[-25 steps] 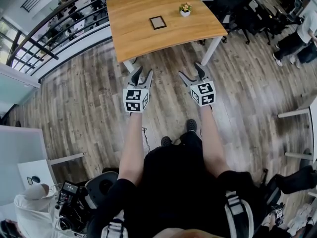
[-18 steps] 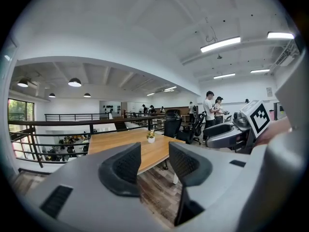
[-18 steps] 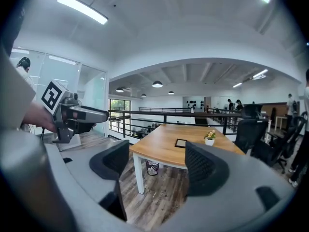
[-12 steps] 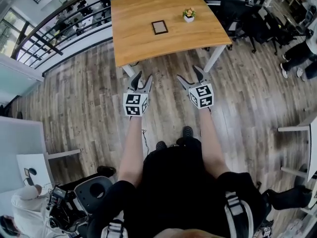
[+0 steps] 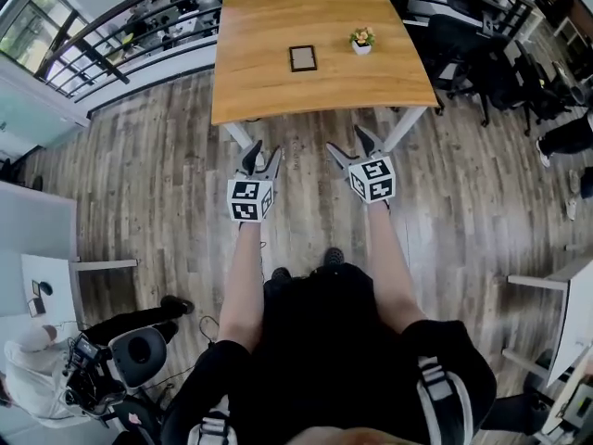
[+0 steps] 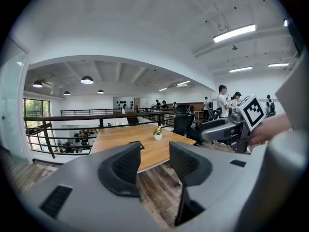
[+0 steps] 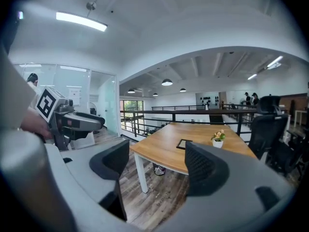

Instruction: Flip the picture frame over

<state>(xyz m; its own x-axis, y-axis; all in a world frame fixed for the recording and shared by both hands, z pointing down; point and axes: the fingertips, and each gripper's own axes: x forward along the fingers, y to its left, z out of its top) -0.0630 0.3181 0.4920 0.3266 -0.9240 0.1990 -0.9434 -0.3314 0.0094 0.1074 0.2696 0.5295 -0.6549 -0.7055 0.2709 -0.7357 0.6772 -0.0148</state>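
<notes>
Facing the table [image 5: 269, 86], left gripper [image 5: 266, 149] and right gripper [image 5: 344, 139] gape empty, the left's jaws just widened; the frame [image 5: 302, 58], flat mid-table at 12 o'clock, looks light, rigid, fragile: pinch an edge.

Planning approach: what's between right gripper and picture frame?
Head view: from the right gripper, only wood floor, then the table edge and bare tabletop. The flower pot sits right of the picture frame.

An open-plan office — black swivel chairs [image 5: 473, 58], a wooden table [image 5: 278, 86], railed mezzanine [image 5: 139, 49], strip lights [image 6: 234, 33].
</notes>
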